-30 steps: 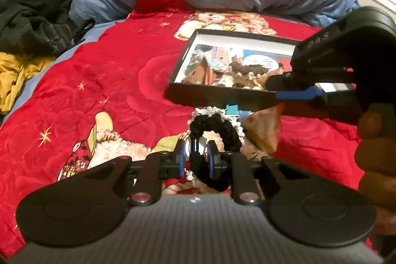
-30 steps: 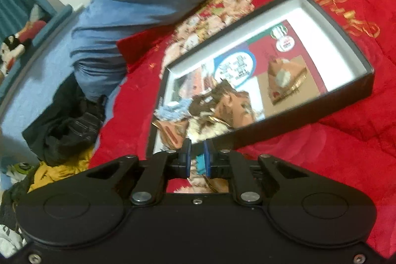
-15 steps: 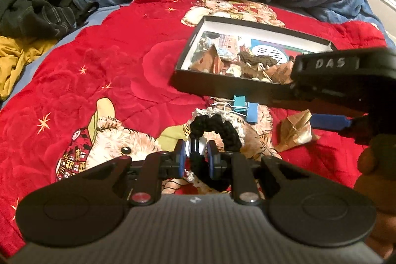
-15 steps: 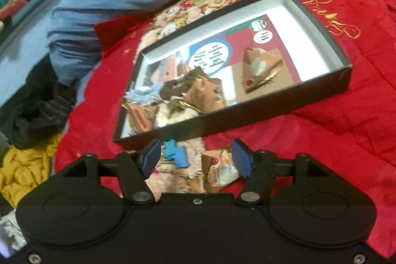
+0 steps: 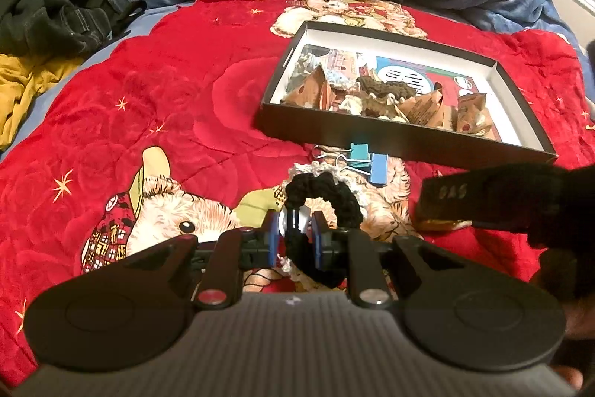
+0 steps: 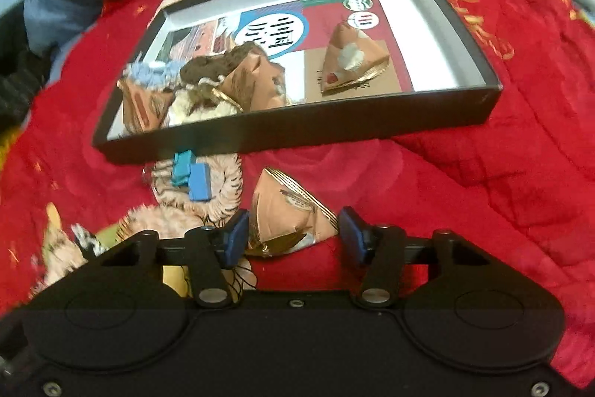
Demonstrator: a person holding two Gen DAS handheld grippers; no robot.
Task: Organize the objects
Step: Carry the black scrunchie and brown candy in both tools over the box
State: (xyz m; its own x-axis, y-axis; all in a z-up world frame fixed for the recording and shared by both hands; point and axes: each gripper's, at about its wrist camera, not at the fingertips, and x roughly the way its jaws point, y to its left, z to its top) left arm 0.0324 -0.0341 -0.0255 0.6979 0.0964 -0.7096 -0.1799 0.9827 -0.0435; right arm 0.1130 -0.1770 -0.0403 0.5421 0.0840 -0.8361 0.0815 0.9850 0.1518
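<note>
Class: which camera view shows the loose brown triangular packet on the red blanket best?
The right wrist view: the brown triangular packet lies whole between the closing right gripper pads. In the left wrist view, the gripper body hides nearly all of it.

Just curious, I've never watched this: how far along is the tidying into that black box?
Several wrappers and hair ties already lie in the black box. The left gripper holds a black scrunchie; the right gripper is closing its jaws around a brown wrapper. Two binder clips remain on the blanket.
</note>
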